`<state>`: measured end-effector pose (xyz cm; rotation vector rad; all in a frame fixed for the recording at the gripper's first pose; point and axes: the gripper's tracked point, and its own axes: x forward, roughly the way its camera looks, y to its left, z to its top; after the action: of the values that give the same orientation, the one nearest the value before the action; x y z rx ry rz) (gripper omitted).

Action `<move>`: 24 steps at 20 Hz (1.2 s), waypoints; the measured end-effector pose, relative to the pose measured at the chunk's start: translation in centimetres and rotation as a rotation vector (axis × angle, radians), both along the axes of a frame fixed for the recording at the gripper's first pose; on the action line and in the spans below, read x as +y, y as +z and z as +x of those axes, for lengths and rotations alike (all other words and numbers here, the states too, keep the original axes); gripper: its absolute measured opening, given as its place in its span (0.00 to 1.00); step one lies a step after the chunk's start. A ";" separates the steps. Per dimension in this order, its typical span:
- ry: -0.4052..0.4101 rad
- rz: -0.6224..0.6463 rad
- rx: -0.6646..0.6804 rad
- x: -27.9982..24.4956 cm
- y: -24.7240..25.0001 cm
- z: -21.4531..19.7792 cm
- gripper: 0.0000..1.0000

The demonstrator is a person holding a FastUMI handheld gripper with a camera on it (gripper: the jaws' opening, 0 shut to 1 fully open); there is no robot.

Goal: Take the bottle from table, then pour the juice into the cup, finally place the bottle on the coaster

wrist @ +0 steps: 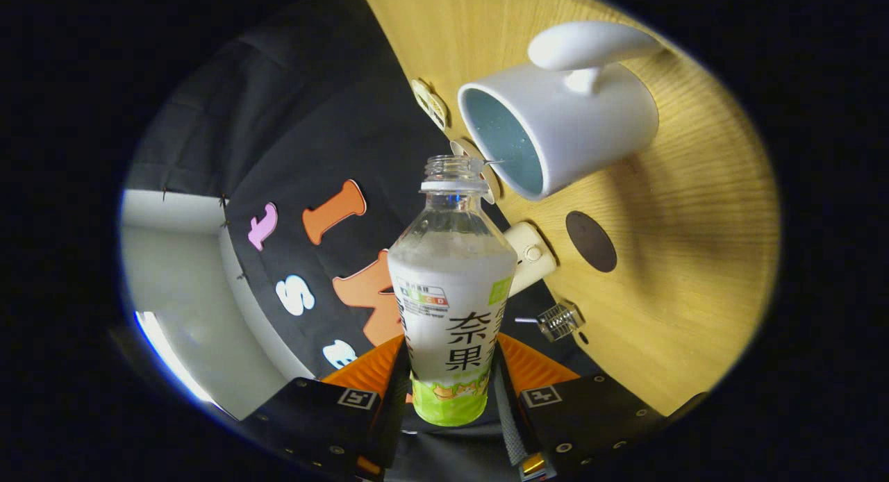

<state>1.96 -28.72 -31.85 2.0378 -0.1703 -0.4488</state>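
The bottle (451, 308) is pinched at its lower body by the gripper (451, 399), one finger pressed against each side. The bottle is seen to be uncapped, of clear plastic, wrapped in a white label with a green band at the base, and filled with a pale liquid up to the shoulder. Its open mouth is held just beside the rim of the white cup (555, 131), whose blue-glazed inside is turned toward it. Beyond the bottle, a dark round coaster (591, 241) is seen on the wooden counter (694, 260), near the cup.
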 end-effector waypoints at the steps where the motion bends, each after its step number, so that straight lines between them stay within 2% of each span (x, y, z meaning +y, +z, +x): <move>1: 0.020 -0.033 0.015 0.3 -0.2 0.1 0.61; 5: 0.138 -0.273 0.116 1.3 -0.7 0.6 0.61; 13: 0.279 -0.761 0.264 1.0 -1.1 3.0 0.61; 17: 0.342 -0.920 0.326 1.0 -2.7 3.9 0.62; 24: 0.494 -1.367 0.475 0.3 -3.3 6.4 0.62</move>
<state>8.32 -28.44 -35.18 0.5605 0.2660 -0.3261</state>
